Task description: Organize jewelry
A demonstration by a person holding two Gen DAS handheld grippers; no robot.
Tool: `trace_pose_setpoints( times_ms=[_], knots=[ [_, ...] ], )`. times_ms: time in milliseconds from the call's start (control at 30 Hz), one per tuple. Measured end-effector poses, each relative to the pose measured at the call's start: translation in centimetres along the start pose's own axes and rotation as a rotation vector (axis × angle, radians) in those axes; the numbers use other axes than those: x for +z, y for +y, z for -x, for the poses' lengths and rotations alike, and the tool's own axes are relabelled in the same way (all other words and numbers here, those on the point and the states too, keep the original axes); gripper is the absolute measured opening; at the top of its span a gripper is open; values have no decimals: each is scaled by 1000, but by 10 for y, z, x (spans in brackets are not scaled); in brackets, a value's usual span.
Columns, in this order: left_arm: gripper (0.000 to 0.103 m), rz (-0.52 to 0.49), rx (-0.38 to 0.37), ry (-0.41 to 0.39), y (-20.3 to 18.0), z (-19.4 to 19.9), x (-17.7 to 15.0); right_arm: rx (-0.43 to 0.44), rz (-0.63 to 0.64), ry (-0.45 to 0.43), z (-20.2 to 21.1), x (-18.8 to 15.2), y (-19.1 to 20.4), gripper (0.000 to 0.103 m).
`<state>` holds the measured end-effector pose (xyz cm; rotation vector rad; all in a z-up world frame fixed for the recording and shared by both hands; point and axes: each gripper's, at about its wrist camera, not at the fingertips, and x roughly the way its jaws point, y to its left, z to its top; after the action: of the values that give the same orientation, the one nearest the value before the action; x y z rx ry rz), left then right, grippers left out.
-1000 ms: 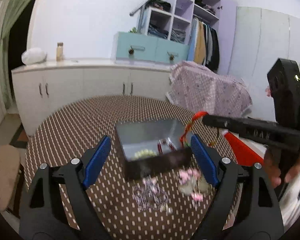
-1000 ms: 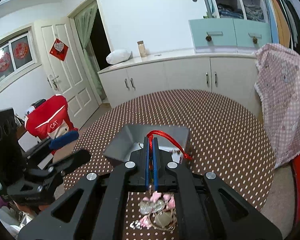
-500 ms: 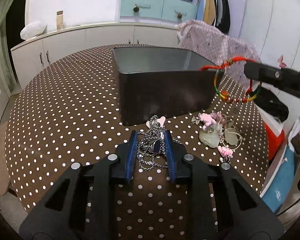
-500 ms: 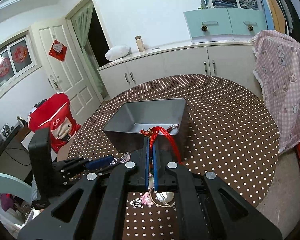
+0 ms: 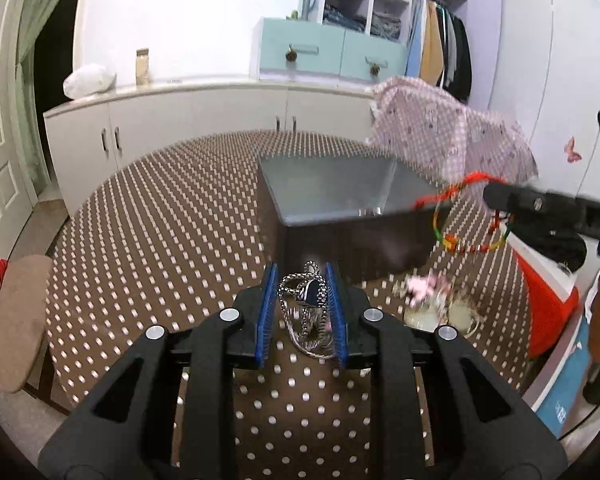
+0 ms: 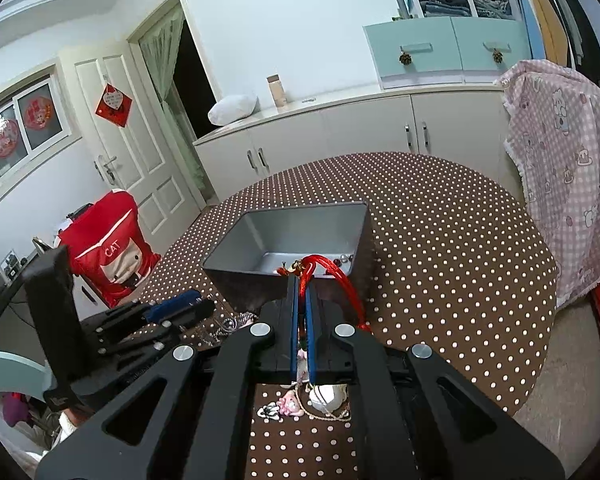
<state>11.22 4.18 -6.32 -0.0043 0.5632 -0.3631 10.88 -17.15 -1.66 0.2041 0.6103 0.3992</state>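
Sorting stands partly done: the grey box [image 6: 300, 236] holds a few beads, while a pink-charm necklace [image 5: 432, 300] lies on the dotted table [image 5: 160, 240]. Left gripper [image 5: 302, 304]: jaws just closed, narrowly pinching the silver chain [image 5: 306, 312] near the box. Right gripper [image 6: 301, 304]: jaws pressed together on the red cord bracelet [image 6: 332, 268] at the box's rim.

Box [image 5: 340, 196] sits on the table [image 5: 160, 248], the landmark here. Chain necklace [image 5: 306, 312] just in front of box, between left gripper [image 5: 302, 280] pads. Pendant pile [image 5: 432, 304] in front of box too (to the necklace's right). Bracelet [image 5: 472, 216] hangs from right gripper [image 6: 302, 280] at box's near right corner. Cabinet [image 5: 204, 120] behind box
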Motion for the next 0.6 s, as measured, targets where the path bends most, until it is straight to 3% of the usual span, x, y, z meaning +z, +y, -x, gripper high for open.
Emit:
trace_pose_setpoints(
  times_ms=[600],
  knots=[
    [24, -2, -38, -175, -16, 33, 73, -4, 57, -58, 11, 43, 13, 2]
  ],
)
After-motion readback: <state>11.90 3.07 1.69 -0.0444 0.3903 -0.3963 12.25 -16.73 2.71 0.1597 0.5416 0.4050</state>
